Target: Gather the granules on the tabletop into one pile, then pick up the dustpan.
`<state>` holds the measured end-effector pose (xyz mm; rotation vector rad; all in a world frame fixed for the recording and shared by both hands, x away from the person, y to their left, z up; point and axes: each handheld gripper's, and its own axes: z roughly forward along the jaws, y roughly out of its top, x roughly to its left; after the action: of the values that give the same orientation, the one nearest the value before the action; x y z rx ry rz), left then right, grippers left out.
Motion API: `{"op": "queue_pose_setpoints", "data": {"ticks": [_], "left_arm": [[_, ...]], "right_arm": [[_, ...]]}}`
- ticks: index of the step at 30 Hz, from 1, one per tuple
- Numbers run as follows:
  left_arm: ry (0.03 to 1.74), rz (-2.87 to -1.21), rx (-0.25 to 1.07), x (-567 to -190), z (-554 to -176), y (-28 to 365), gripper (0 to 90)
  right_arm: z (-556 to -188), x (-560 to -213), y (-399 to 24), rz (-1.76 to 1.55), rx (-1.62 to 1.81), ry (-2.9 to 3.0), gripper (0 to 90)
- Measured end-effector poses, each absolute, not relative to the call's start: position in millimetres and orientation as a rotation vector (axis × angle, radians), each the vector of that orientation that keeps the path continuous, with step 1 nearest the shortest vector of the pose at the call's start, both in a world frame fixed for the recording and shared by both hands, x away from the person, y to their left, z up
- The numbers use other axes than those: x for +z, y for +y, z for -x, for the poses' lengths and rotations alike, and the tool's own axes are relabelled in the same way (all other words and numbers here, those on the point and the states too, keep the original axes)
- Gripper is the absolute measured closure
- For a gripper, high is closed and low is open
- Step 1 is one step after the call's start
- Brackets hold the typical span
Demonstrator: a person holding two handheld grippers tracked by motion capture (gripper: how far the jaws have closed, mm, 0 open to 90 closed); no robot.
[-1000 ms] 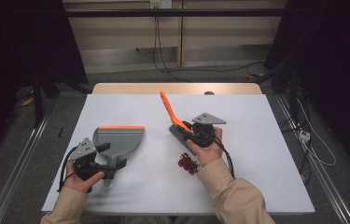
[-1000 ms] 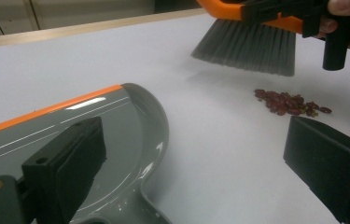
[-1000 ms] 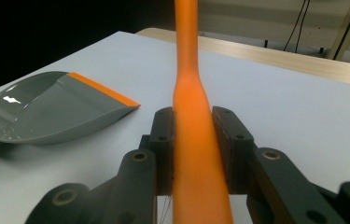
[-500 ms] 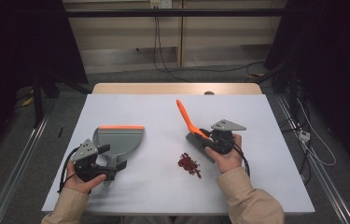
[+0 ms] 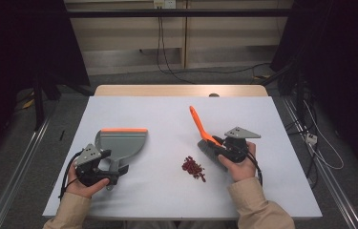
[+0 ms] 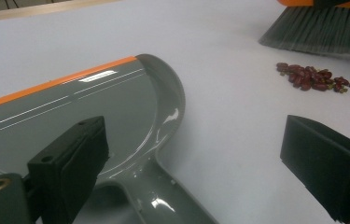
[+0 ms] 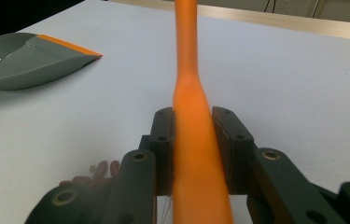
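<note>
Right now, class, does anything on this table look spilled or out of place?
Yes: a small heap of red beans lies loose on the table, between the grey dustpan and the brush. Nothing else looks askew or damaged.

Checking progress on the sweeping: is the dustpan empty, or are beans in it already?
Empty. The dustpan shows a bare grey inside, and the beans lie in a pile on the table beside it.

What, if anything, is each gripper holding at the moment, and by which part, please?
The right gripper clamps the orange-handled grey brush by its handle; the left gripper holds nothing.
</note>
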<state>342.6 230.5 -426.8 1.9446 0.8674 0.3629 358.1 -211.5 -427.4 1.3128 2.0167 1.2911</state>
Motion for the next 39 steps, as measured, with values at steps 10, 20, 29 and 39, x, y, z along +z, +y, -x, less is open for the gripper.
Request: {"op": "queue_pose_setpoints", "data": {"ticks": [10, 20, 29, 39], "left_arm": [[0.895, -1.990, 0.413, -432.0, -339.5, 235.2, 10.6], [0.980, -1.993, 0.453, -434.9, -339.3, 244.0, 12.9], [1.047, -2.023, 0.483, -437.0, -338.2, 247.2, 15.0], [1.117, -2.061, 0.415, -434.7, -347.0, 251.3, 40.4]], "right_arm": [[-352.6, -429.7, -215.9, -1.319, 1.301, 1.997, 71.1], [-348.8, -431.5, -215.3, -1.315, 1.296, 1.988, 71.1], [-348.3, -432.3, -215.6, -1.328, 1.296, 1.977, 71.1], [-349.6, -433.1, -217.0, -1.342, 1.309, 1.968, 71.0]]}}
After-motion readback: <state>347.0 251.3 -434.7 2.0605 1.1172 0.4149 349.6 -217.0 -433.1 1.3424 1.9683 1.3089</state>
